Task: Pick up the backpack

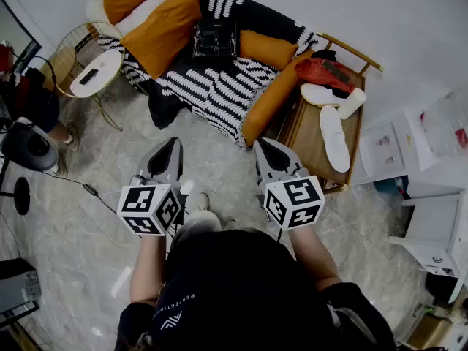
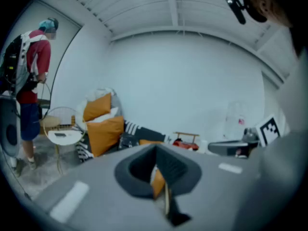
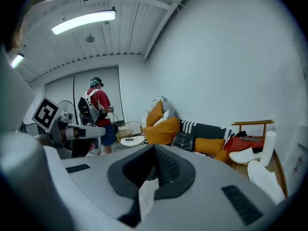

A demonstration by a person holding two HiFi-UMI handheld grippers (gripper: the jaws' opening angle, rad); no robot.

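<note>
The backpack (image 1: 214, 41) on the sofa (image 1: 219, 86) looks soft and floppy, so grab near its top. The left hand-held gripper (image 1: 172, 146) and right hand-held gripper (image 1: 263, 146) are clenched, empty.

Living rm: sofa (image 1: 219, 86) w/ orange cushions (image 1: 164, 28), side table (image 1: 95, 72) (marble floor (image 1: 73, 225)).

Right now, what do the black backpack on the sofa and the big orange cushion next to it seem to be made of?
Backpack: probably faux leather or a coated synthetic. It is black, with glossy highlights on its front.
Orange cushion: likely woven fabric with a matte finish. It shows no shine and has a soft, dented shape.
</note>
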